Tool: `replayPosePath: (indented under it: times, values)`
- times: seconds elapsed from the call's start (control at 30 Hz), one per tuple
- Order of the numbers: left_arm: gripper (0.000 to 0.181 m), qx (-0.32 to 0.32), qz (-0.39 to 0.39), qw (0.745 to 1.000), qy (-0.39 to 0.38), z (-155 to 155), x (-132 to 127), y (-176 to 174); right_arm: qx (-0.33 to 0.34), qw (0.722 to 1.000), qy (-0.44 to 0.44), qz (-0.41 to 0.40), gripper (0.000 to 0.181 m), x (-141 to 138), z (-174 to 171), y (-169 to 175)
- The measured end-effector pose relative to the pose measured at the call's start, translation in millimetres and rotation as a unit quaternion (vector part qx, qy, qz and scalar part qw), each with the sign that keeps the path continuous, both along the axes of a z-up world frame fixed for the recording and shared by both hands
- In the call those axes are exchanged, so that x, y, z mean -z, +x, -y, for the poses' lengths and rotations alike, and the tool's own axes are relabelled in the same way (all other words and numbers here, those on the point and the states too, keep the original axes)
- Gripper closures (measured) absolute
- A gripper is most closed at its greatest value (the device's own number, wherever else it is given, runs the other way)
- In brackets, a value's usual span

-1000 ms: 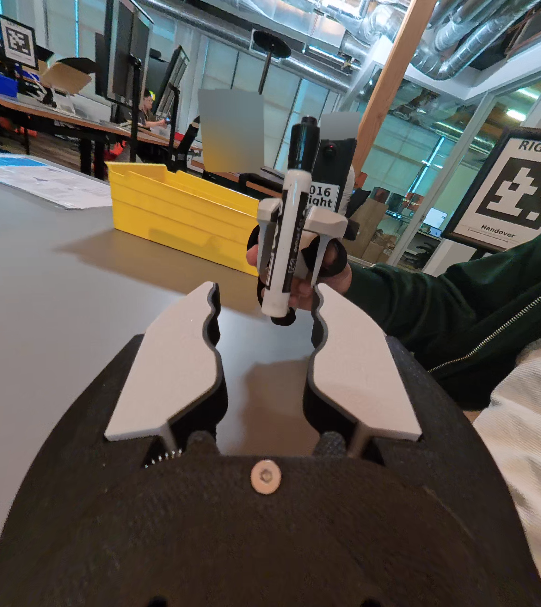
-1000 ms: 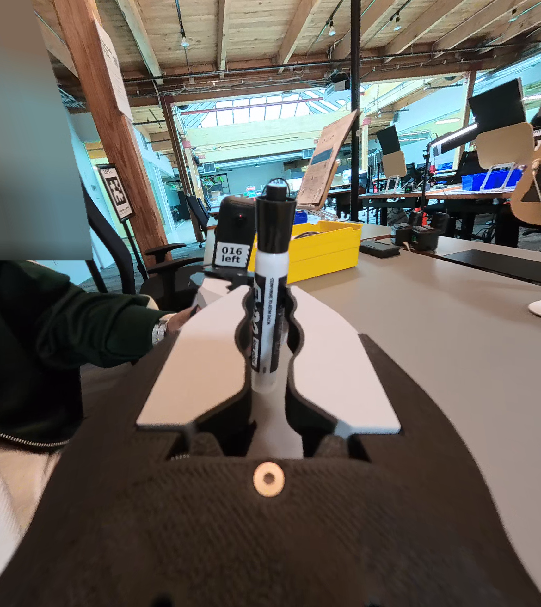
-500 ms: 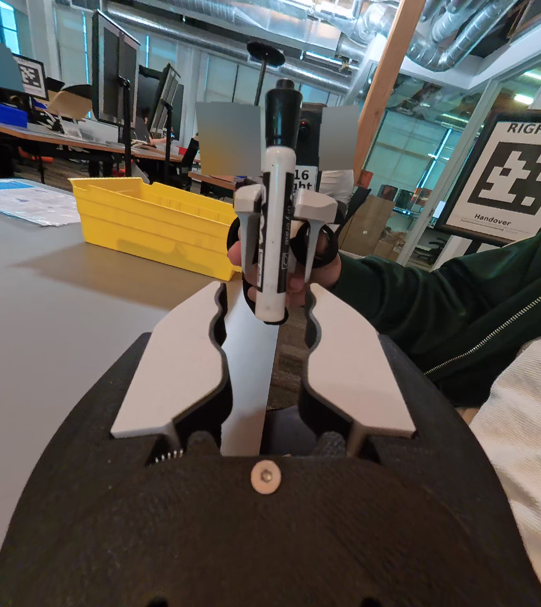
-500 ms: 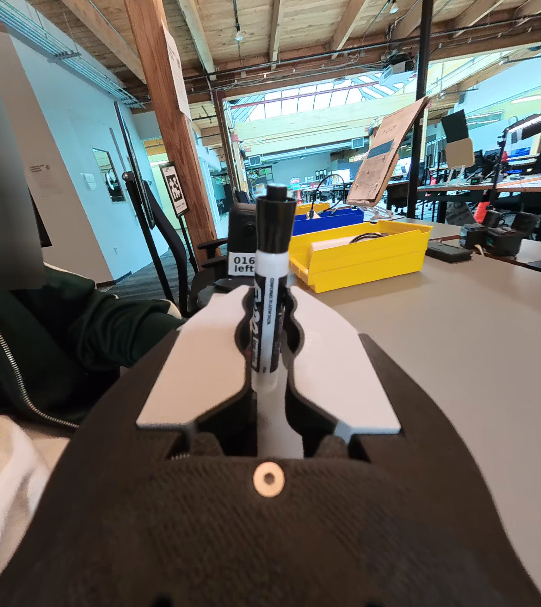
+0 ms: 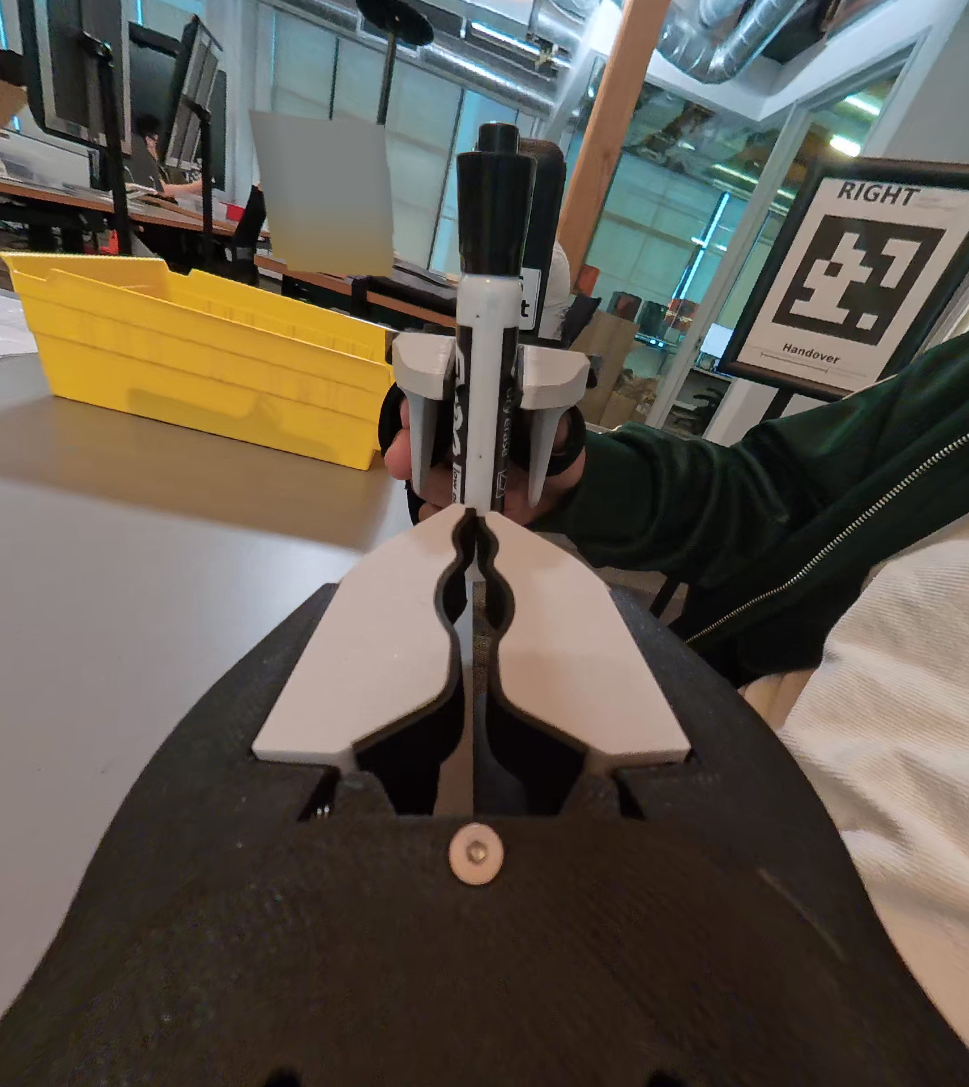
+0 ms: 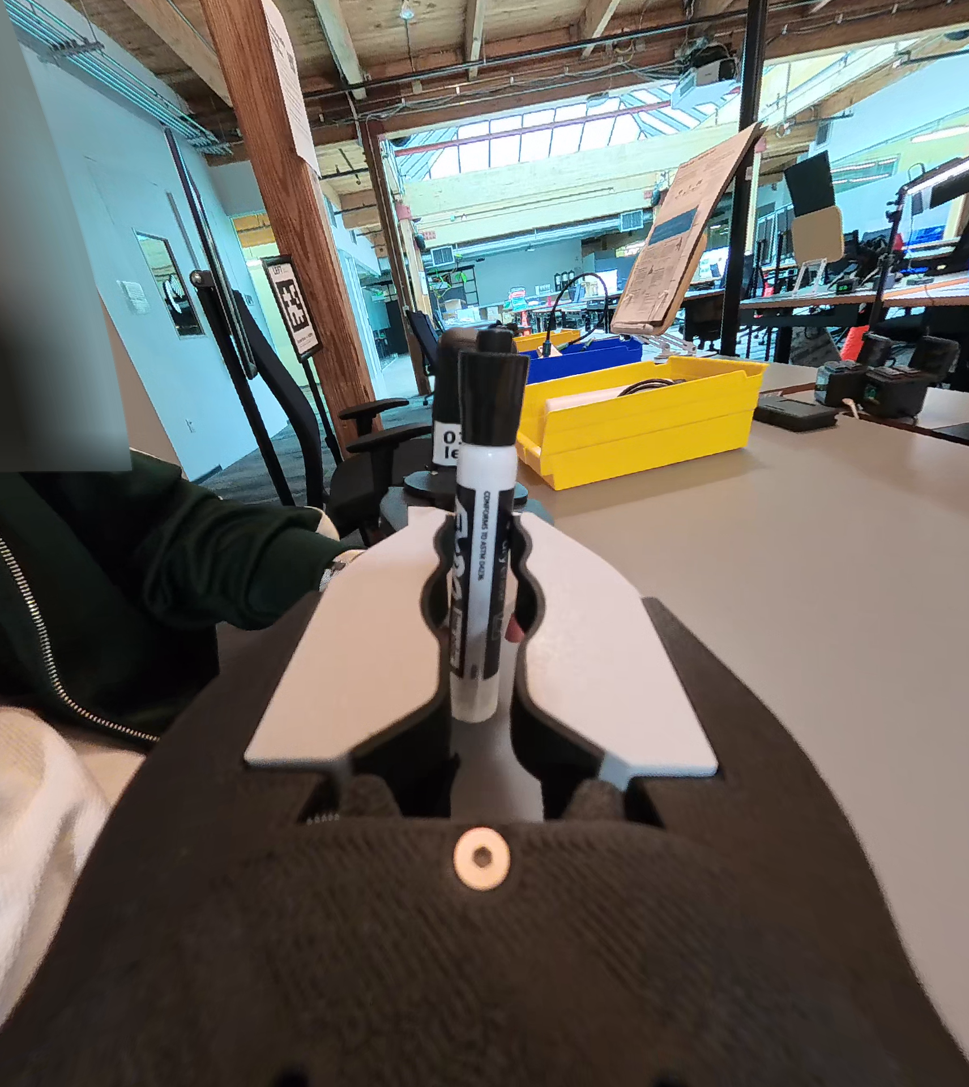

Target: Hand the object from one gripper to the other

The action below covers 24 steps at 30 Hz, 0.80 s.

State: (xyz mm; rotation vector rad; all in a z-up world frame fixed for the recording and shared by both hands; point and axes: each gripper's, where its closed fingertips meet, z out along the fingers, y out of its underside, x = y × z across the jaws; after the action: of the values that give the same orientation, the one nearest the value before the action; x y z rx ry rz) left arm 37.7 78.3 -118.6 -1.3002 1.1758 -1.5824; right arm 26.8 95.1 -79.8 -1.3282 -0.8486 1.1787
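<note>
A black-and-white dry-erase marker stands upright, black cap on top. My right gripper is shut on its middle; a hand holds that gripper from behind. My left gripper has its white fingers closed on the marker's lower end, just below the right gripper. In the right wrist view the marker stands between the right gripper's white fingers. The left gripper's black camera housing shows behind the marker; its fingers are hidden there.
A yellow bin stands on the grey table to the left; it also shows in the right wrist view, with a blue bin behind it. A green sleeve, a framed sign and an office chair are close by. Only a small space, under 4 cm, lies between the two pairs of fingers.
My left gripper has moved up to the marker and its fingers have gone from wide open to closed on the marker's lower end. The right gripper keeps its hold.
</note>
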Motion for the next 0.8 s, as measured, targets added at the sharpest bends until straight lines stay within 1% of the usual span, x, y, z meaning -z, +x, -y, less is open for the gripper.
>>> replayPosePath:
  times: [0.17, 0.27, 0.3, 0.37, 0.43, 0.63, 0.7, 0.8]
  values:
    - [0.181, -0.002, 0.002, 1.0, -0.004, 0.7, 0.3, -0.8, -0.003, 1.0, 0.005, 0.001, 0.162, 0.7, 1.3, -2.5]
    - [0.166, -0.013, 0.004, 1.0, -0.009, -1.6, 0.7, -1.5, -0.003, 1.0, 0.004, -0.001, 0.162, 1.4, -0.5, -2.7]
    - [0.164, -0.015, 0.005, 1.0, -0.01, -2.0, 0.7, -1.8, -0.002, 1.0, 0.004, -0.002, 0.16, 1.7, -1.4, -2.7]
    - [0.155, -0.02, 0.006, 1.0, -0.013, -2.8, 0.9, -2.4, -0.003, 1.0, 0.001, -0.007, 0.16, 2.1, -2.8, -3.5]
    - [0.15, -0.024, 0.005, 1.0, -0.014, -2.9, 1.5, -2.9, -0.004, 1.0, 0.0, -0.011, 0.16, 2.2, -3.6, -5.2]
    - [0.149, -0.026, -0.006, 1.0, -0.01, 0.3, 6.1, -2.2, -0.009, 1.0, 0.012, -0.013, 0.16, 1.4, -1.1, -14.1]
    - [0.149, -0.024, -0.007, 1.0, -0.01, 1.6, 6.9, -1.6, -0.014, 1.0, 0.017, -0.014, 0.162, 0.6, 1.6, -17.5]
    - [0.154, -0.021, -0.005, 1.0, -0.008, 3.6, 6.7, -1.6, -0.022, 0.999, 0.027, -0.005, 0.162, 2.1, 5.6, -22.3]
